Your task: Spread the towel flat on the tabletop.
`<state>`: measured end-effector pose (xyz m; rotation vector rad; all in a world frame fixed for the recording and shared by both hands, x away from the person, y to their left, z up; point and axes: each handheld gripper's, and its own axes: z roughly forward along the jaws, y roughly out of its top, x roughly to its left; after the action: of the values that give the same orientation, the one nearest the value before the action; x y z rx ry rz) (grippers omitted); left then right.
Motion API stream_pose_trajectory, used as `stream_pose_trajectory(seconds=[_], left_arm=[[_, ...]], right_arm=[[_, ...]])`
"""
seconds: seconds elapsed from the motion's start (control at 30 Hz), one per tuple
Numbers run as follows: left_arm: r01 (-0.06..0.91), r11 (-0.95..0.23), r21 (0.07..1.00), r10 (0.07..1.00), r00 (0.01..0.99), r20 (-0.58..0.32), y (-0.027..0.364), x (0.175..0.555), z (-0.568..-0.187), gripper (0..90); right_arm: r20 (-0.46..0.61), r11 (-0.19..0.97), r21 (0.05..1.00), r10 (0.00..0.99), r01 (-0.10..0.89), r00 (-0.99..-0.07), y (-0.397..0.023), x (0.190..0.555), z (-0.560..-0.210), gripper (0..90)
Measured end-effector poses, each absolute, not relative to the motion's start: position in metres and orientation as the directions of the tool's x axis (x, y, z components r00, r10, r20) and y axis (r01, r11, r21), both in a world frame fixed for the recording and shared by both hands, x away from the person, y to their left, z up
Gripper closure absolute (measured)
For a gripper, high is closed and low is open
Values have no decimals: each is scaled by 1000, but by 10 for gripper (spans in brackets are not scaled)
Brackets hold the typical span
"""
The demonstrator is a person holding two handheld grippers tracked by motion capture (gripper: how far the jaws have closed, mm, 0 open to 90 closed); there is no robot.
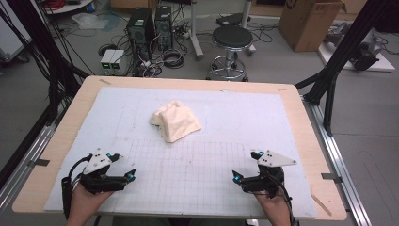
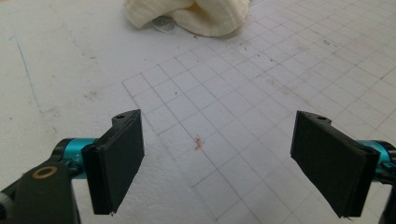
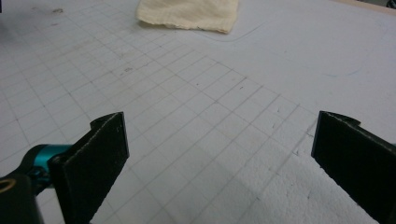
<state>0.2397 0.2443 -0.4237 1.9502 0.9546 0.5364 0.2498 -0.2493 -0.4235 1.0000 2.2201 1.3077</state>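
Crumpled cream cloth (image 1: 175, 121), soft ribbed weave, lies mid tabletop (image 1: 291, 101) on white gridded foam. L tongs (image 1: 121, 165) & R tongs (image 1: 245, 165) both wide, empty, w/ flat black pads.

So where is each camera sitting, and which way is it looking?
High view: sits above the person's side, looking forward and down at the table; both hands, the left gripper and the right gripper show at the bottom.
Left gripper view: rides on the left gripper, looking low across the gridded mat; its two black fingers stand wide apart.
Right gripper view: rides on the right gripper, also low, fingers apart.
All three share the crumpled cream cloth.
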Motion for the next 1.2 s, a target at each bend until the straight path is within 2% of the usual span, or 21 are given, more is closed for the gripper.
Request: stream_pose_trajectory(seconds=[1.2], left_arm=[[414, -304, 858, 801, 598, -5, 250, 237, -423, 183]], right_arm=[[29, 312, 872, 736, 378, -676, -250, 251, -422, 32]])
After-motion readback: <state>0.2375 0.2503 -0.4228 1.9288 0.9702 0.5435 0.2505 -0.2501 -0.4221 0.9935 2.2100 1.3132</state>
